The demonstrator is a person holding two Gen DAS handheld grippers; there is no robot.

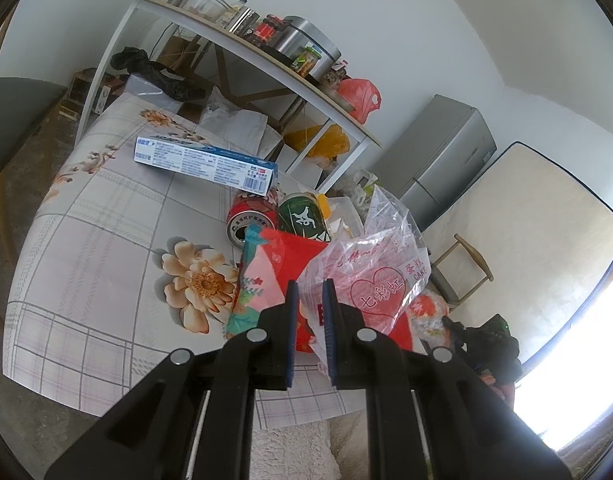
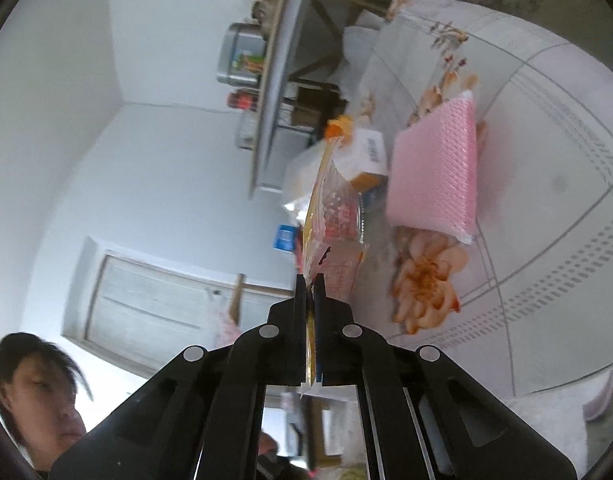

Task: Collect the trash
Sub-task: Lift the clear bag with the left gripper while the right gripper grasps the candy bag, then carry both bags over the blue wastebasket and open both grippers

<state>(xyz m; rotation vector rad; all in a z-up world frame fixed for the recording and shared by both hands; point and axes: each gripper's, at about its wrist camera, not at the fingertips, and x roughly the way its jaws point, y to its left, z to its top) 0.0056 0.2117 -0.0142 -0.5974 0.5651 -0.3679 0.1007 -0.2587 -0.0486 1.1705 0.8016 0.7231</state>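
Floral tablecloth (image 1: 106, 216), cluttered. Left gripper (image 1: 309, 286), lower centre: clamped on clear printed bag (image 1: 370, 276), which is thin, limp, slippery; hold at rim. Right gripper (image 2: 310, 280): clenched on yellow-edged wrapper (image 2: 326, 216), centre frame, feather-light, crinkly.

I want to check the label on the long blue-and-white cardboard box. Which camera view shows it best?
The left wrist view: the long blue-and-white cardboard box lies whole on the floral tablecloth, barcode end visible. In the right wrist view I cannot identify it.
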